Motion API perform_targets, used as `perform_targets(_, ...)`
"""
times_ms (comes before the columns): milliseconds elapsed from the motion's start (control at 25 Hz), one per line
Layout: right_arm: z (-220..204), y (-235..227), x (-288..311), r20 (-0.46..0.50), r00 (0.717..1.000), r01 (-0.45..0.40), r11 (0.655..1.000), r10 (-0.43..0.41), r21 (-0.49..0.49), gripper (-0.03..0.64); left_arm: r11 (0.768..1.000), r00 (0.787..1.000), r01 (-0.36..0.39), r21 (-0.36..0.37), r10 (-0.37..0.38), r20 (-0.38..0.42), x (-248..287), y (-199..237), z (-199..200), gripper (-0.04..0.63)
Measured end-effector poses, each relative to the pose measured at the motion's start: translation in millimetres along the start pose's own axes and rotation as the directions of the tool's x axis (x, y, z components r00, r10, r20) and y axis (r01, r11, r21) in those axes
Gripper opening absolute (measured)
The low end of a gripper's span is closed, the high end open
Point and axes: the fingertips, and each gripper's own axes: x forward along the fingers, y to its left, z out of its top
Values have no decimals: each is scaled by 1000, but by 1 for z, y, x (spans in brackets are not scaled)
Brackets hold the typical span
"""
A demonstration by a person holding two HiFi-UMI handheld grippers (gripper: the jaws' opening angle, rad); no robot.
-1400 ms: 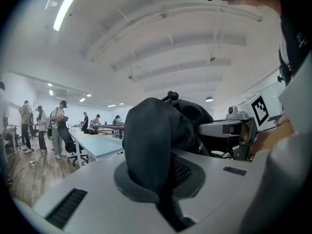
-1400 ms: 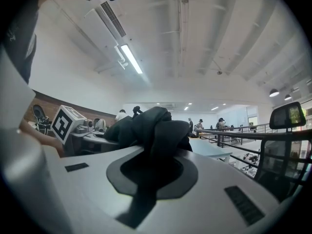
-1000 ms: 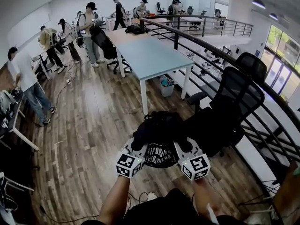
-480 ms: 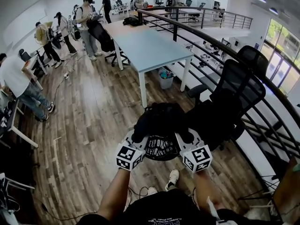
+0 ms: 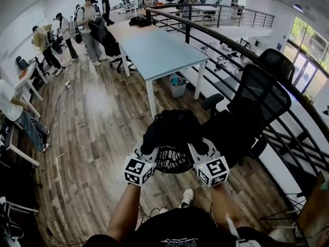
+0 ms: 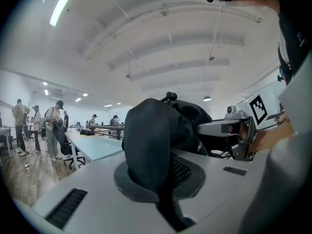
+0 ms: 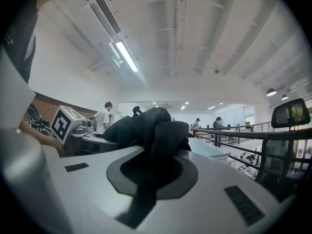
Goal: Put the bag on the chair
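1. Head view: bright, even indoor light. Daylight enters through tall windows [image 5: 308, 60] at the right. The wood floor [image 5: 92, 138] has a soft sheen and only faint shadows.
2. A strong fisheye bend curves the railing [image 5: 186, 32] and the walls, and the corners darken.
3. The black bag [image 5: 172, 133] and black chair [image 5: 257, 102] show as dark masses with little detail.
4. Left gripper view: a circular picture with black corners. A ceiling light strip [image 6: 63, 4] glares at top left. The bag fabric close to the lens is soft and out of focus.
5. Right gripper view: a fluorescent tube [image 7: 126, 56] blooms white, and the pale ceiling looks washed out and hazy.
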Motion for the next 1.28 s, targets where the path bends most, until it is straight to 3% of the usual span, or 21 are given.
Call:
perform_targets(720,-2,-116,44,15,1000,-1,1000,1,-14,35,1000,1000,29,-4,-29,3,129,18,12,25)
perform_targets(1280,-12,-183,43,4,1000,-6,1000,6,12,35,998,998,50,-23,-51,-36,198,-1,10,25)
